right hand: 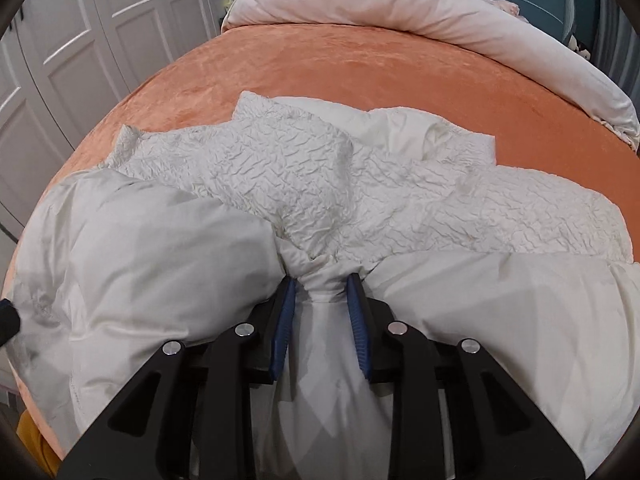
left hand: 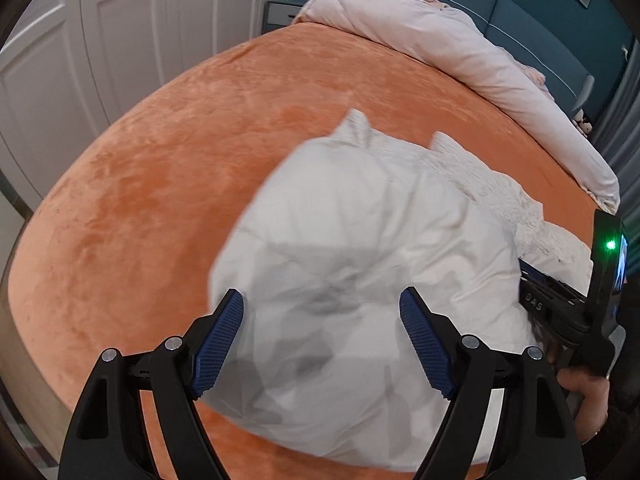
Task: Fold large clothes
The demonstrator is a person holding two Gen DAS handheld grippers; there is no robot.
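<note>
A large white padded jacket (left hand: 360,220) lies bunched on the orange bed cover (left hand: 160,160). My left gripper (left hand: 320,292) hovers above the jacket's near left part, open wide, and the pads grip no fabric. In the right wrist view the jacket (right hand: 160,260) shows its crinkled white lining (right hand: 300,160) spread toward the far side. My right gripper (right hand: 322,280) is shut on a twisted bunch of the smooth white fabric at the near edge. The right gripper (left hand: 532,280) also shows in the left wrist view at the jacket's right edge, held by a hand (left hand: 580,388).
A pale pink duvet (left hand: 440,40) is rolled along the far side of the bed, before a teal headboard (left hand: 540,20). White wardrobe doors (left hand: 100,40) stand to the left, with a small nightstand (left hand: 280,12) beside them. Bare orange cover (right hand: 360,64) lies beyond the jacket.
</note>
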